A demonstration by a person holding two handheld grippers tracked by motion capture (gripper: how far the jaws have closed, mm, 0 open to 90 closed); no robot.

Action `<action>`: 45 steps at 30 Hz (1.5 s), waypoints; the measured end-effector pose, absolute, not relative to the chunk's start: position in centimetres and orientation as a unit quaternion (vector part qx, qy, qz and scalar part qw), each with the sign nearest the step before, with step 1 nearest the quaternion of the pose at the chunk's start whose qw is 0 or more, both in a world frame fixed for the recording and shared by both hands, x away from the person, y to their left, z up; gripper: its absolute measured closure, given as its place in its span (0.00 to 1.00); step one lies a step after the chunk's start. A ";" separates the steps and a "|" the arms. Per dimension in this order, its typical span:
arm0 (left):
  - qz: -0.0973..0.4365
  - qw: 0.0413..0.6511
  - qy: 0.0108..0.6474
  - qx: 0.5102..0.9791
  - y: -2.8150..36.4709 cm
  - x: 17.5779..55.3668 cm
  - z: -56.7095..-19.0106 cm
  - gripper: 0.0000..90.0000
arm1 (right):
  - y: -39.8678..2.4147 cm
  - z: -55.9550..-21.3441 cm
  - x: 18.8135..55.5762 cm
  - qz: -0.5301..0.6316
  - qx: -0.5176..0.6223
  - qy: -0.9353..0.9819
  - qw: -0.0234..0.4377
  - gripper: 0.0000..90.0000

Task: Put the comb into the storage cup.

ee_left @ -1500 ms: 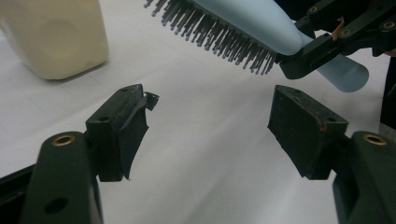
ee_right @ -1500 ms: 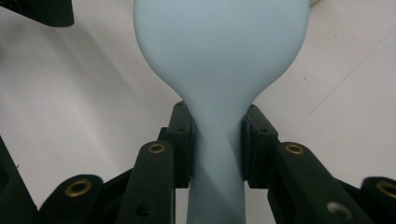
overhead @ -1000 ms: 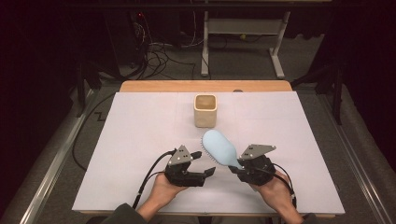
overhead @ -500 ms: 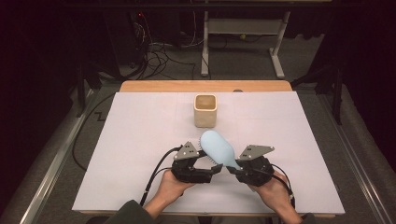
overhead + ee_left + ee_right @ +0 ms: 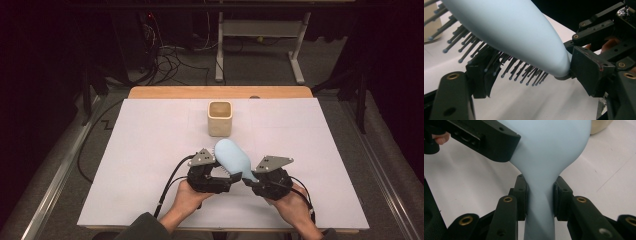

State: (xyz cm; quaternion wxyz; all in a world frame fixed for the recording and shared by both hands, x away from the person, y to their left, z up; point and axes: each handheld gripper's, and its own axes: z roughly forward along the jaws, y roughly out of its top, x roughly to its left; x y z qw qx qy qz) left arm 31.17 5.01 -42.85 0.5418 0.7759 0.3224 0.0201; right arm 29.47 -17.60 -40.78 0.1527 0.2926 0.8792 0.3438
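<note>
Brush (image 5: 231, 156) is pinched at its handle by the right gripper (image 5: 248, 178), while the left gripper's (image 5: 223, 176) spread jaws should be closed squarely around the head before release.

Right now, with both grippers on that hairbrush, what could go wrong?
The right gripper pinches only the smooth, tapering handle of the hairbrush, so it might slip or twist. The left gripper has a jaw among the bristles; closing there could bend them. The cup stands just beyond; a forward swing might knock it.
</note>
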 end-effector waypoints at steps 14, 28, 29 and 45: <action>0.019 0.534 0.337 0.776 4.9 31.3 -42.7 0.28 | -16.8 -41.0 29.2 0.337 0.285 0.883 0.160 0.78; 0.029 0.530 0.346 0.774 4.6 31.1 -42.4 0.29 | -16.2 -41.1 29.2 0.335 0.278 0.885 0.163 0.78; 0.030 0.530 0.346 0.773 4.7 31.1 -42.4 0.29 | -16.2 -41.1 29.1 0.335 0.278 0.885 0.162 0.78; 0.015 0.528 0.346 0.776 5.2 31.5 -42.4 0.30 | -14.9 -41.0 28.9 0.339 0.263 0.888 0.166 0.78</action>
